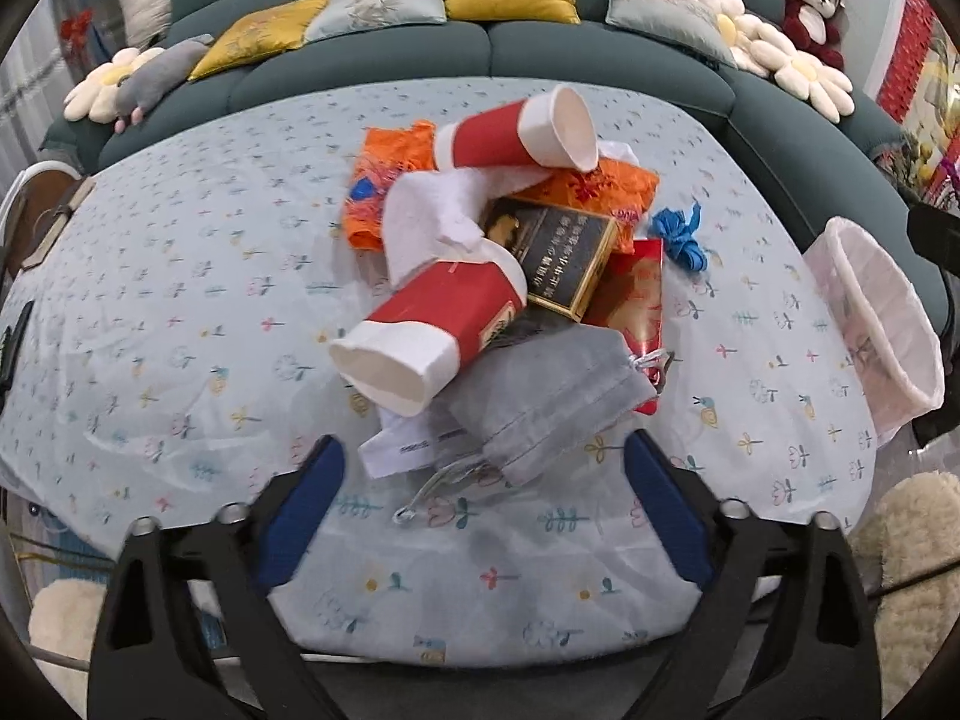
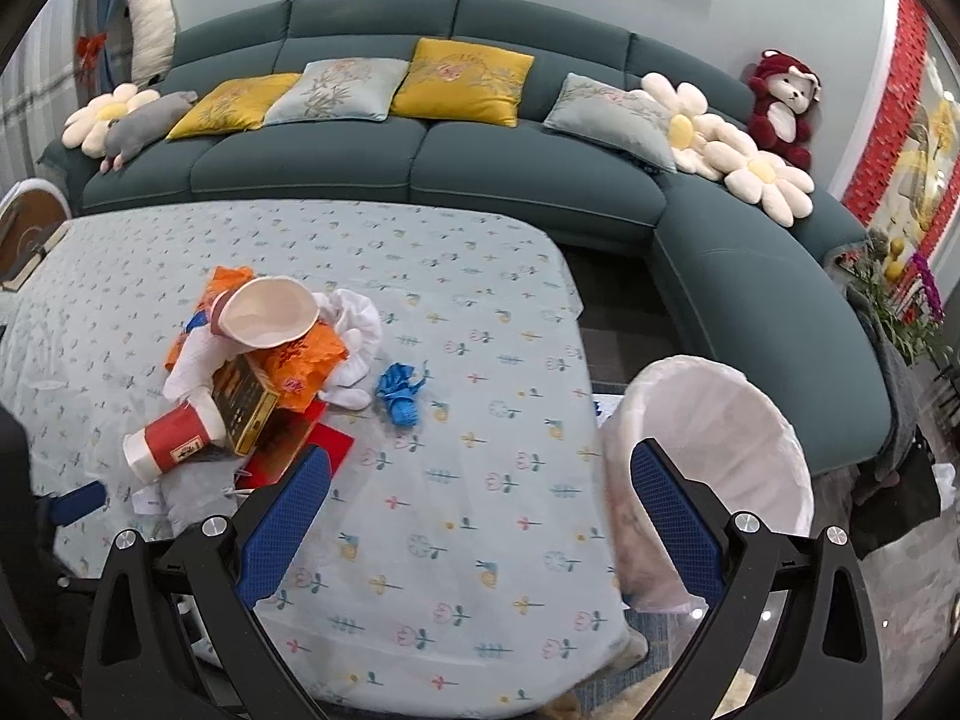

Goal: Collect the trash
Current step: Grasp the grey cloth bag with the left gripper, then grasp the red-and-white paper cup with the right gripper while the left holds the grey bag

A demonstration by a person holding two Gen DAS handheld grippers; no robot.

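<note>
My left claw [image 1: 480,510] open above grey pouch [image 1: 540,402] in trash pile; right claw [image 2: 480,516] open, empty, beside bin [image 2: 750,420].

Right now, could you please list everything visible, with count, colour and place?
paper cup: two, red and white, lying on the pile
box: one, black and gold, pile middle
orange wrapper: crumpled, under the far cup
grey pouch: one, near edge of pile
blue scrap: one, beside the pile
bin: one, white liner, at the table's right edge
table: pale flowered cloth
sofa: teal, behind the table
left hand-held gripper: open, near the pouch
right hand-held gripper: open, empty
</note>
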